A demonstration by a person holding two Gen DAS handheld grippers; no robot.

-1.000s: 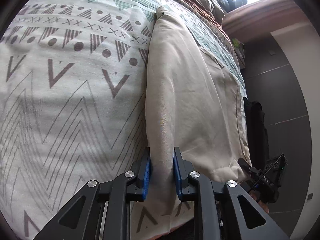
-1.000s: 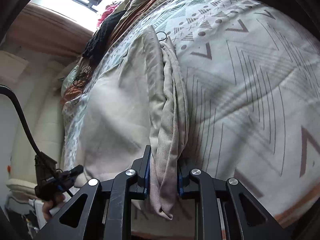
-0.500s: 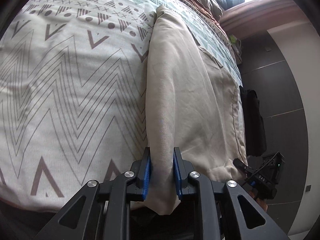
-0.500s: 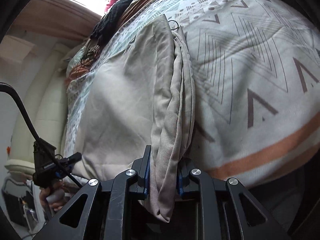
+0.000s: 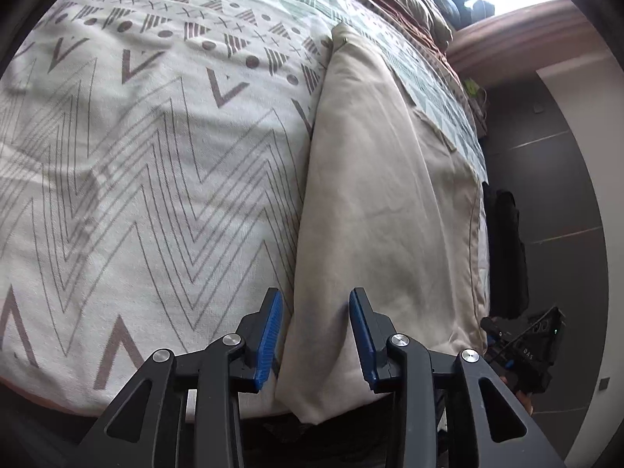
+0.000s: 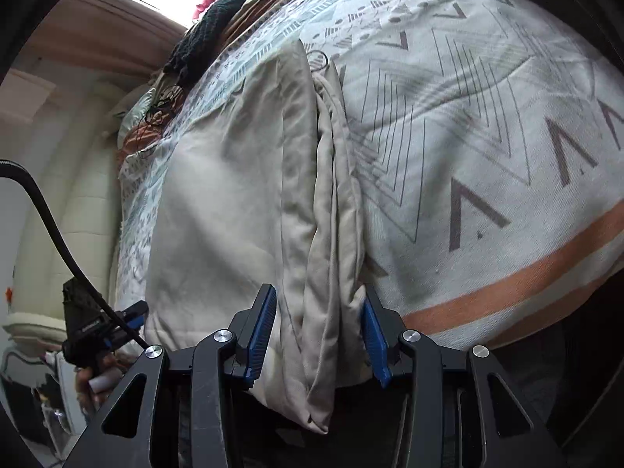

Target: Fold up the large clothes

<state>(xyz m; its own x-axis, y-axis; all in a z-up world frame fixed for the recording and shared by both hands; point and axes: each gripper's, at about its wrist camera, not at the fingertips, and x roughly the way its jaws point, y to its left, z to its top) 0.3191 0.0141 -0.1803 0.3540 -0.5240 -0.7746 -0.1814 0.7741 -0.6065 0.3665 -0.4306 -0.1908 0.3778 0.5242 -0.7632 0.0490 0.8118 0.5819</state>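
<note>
A large beige garment lies folded lengthwise on the patterned bedspread, its near end hanging over the bed's front edge. My left gripper straddles the garment's left fold edge; its jaws are opening and the blue pads stand off the cloth. In the right wrist view the garment shows its bunched right edge between the jaws of my right gripper, which are also opening, the cloth lying loose between them. Each view shows the other gripper, held in a hand.
A heap of other clothes lies along the far side of the bed under a bright window. Dark clothing hangs beside the bed against a grey wall. An orange stripe marks the bedspread's front edge.
Both pairs of jaws, shut on the garment's near edges in the earlier frames, have spread apart and let the cloth go. The garment's near end was drawn toward the bed's front edge.
</note>
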